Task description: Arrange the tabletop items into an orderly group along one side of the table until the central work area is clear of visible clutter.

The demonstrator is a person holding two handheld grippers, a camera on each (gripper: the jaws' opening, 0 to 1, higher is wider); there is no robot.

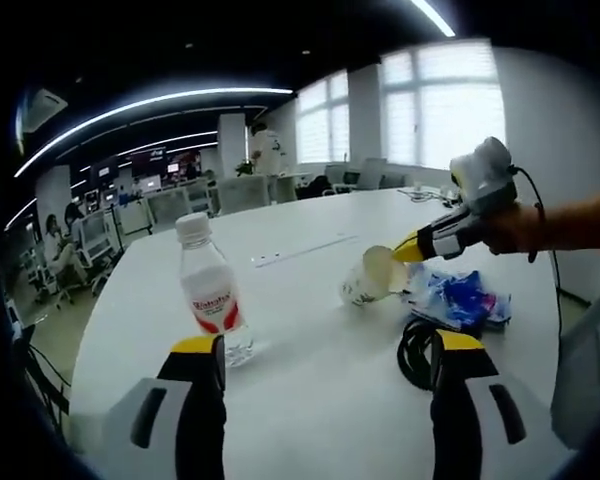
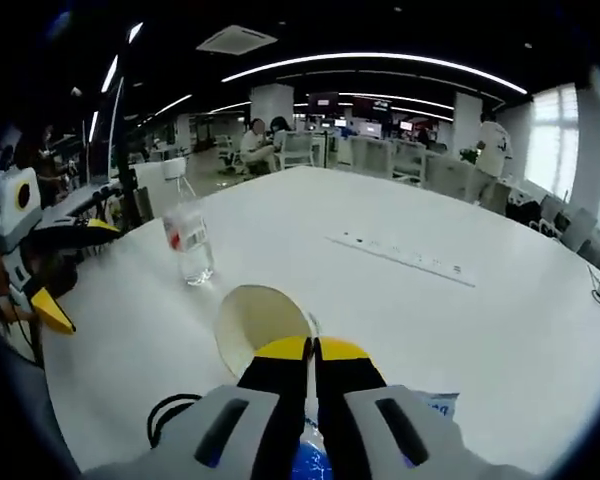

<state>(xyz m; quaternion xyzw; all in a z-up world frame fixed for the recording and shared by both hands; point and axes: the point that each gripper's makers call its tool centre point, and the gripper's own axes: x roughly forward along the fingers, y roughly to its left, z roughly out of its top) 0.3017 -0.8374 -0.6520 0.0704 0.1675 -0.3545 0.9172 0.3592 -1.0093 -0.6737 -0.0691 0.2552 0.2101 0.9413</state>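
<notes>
Each gripper is built with pale grey housings marked by dark oval slots, from which black jaws tipped in yellow extend: the left gripper (image 1: 322,372) and the right gripper (image 2: 312,352). A black cable is attached to the right gripper. A bare hand (image 1: 513,229) is seen.

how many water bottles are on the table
1. The water bottle stands upright on the white table, just ahead of the left gripper's open jaws and apart from the paper cup held by the right gripper. None hidden, as far as shown.
</notes>
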